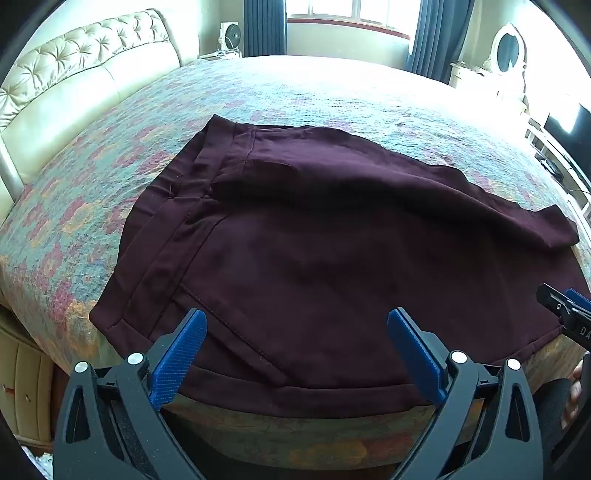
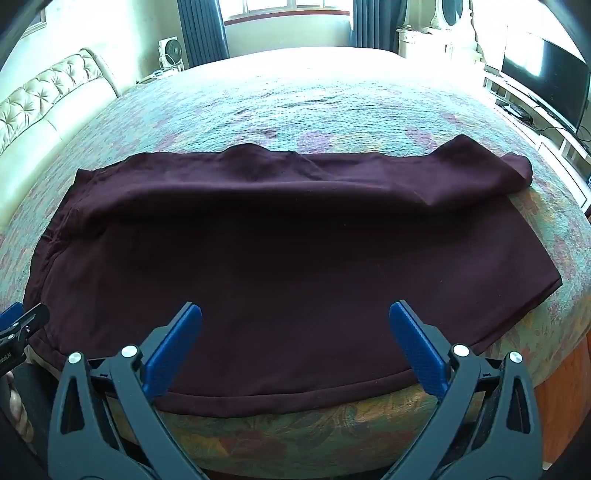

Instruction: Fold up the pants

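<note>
Maroon pants (image 2: 280,251) lie along the near edge of the quilted bed (image 2: 314,107), curtained window (image 1: 354,14) beyond, while left gripper (image 1: 297,332) and right gripper (image 2: 295,328) hover with fingers apart.

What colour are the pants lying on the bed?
Dark maroon, a plain burgundy with no pattern. The pants show best in the right wrist view.

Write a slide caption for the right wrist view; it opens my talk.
Open right tongs hover over dark maroon pants spread on a floral quilted bed.

Open bedspread (image 2: 314,96) beyond pants (image 2: 295,240) — headboard (image 1: 74,85) left, TV (image 2: 546,85) right.
</note>
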Action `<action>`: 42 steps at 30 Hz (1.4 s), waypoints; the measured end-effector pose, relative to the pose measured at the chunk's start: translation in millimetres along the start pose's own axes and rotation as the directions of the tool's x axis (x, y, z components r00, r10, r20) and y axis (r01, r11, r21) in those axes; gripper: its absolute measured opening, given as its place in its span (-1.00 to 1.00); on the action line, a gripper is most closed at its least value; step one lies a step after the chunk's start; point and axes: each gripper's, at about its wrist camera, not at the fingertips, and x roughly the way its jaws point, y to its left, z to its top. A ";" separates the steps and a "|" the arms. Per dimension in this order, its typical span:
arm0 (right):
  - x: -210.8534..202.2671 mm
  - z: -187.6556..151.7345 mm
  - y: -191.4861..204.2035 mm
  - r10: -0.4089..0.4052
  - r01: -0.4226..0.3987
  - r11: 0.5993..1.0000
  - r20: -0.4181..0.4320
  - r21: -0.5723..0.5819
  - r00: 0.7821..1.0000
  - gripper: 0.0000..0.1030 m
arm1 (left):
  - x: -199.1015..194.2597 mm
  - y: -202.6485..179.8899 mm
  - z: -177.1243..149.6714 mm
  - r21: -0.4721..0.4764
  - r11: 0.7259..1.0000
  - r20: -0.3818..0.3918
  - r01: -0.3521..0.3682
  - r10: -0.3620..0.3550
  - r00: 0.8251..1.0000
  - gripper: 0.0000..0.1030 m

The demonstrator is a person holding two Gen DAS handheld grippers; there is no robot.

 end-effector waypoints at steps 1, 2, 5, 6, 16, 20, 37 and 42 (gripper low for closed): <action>0.4 0.0 1.4 -0.002 0.002 1.000 0.000 0.002 1.000 0.96 | 0.2 0.4 0.0 -0.001 1.000 0.000 -0.001 0.001 1.000 0.90; 0.3 -0.2 1.3 -0.002 0.002 1.000 0.000 0.002 1.000 0.96 | 0.6 0.0 -0.4 -0.001 1.000 0.000 -0.001 0.001 1.000 0.90; 1.1 -0.3 1.6 -0.003 0.003 1.000 0.001 0.002 1.000 0.96 | 1.2 0.4 -0.4 -0.002 1.000 0.000 -0.002 0.002 1.000 0.90; 1.2 -0.3 1.8 -0.003 0.003 1.000 0.000 0.002 1.000 0.96 | 1.7 1.0 -0.1 -0.003 1.000 -0.002 0.000 0.000 1.000 0.90; 1.4 -1.8 3.6 0.001 -0.001 1.000 0.000 0.003 1.000 0.96 | 3.0 -0.2 -1.1 -0.001 1.000 0.000 -0.001 0.001 1.000 0.90; 2.4 -0.6 3.2 -0.001 0.001 1.000 -0.001 0.001 1.000 0.96 | 3.6 -0.2 -0.8 0.000 1.000 -0.002 0.000 0.000 1.000 0.90; 2.9 -2.3 3.8 0.003 -0.003 1.000 0.001 0.000 1.000 0.96 | 5.2 -1.5 -2.6 0.000 1.000 -0.008 0.001 -0.001 1.000 0.90; 4.0 -2.1 3.2 0.003 -0.003 1.000 -0.002 0.001 1.000 0.96 | 5.5 -1.9 -2.9 0.001 1.000 -0.008 0.000 0.000 1.000 0.90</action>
